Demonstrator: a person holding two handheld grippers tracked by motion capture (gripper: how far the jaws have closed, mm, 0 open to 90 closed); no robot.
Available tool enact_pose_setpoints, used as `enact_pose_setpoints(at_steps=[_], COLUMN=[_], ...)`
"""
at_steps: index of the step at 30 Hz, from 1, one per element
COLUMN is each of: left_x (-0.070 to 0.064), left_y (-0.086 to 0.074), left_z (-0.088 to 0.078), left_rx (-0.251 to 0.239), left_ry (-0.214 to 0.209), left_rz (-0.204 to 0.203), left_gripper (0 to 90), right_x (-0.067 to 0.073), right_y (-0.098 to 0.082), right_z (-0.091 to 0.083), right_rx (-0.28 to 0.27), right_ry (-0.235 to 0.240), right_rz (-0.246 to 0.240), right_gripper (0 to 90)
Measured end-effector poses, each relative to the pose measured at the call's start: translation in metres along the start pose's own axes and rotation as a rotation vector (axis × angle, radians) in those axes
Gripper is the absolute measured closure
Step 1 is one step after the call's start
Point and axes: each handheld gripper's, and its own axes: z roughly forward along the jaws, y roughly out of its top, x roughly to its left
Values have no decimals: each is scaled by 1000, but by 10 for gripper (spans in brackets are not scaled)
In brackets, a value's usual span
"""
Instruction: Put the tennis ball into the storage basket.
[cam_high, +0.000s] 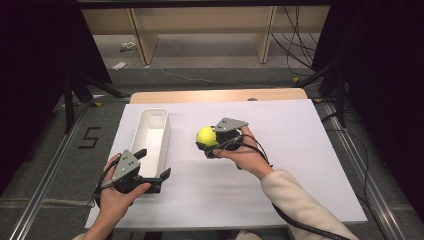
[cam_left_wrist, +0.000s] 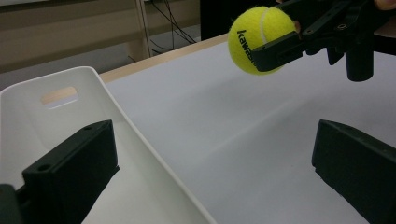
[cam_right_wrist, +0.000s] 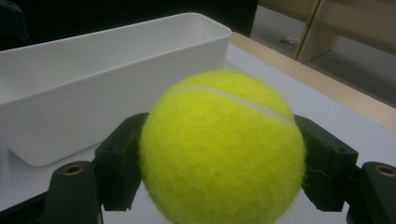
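Now a tennis ball (cam_high: 205, 136) is clamped in the right gripper (cam_high: 209, 141) beside the white bin (cam_high: 152, 134), whose near wall is straddled by the released left gripper (cam_high: 154, 163).

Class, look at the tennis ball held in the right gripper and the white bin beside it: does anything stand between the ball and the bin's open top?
Nothing visible does. The tennis ball is clamped in the right gripper, with bare table between it and the white bin. The left gripper straddles the bin's near end.
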Motion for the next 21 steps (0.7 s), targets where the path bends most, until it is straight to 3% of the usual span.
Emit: enact_pose_setpoints(at_steps=[21], left_x=[0], left_y=[0], left_z=[0], left_rx=[2], left_ry=[-4], left_rz=[4], left_gripper=[0], right_x=[4], right_y=[6], right_z=[3], right_rx=[-13], right_ry=[5], right_rz=[-9], right_gripper=[268])
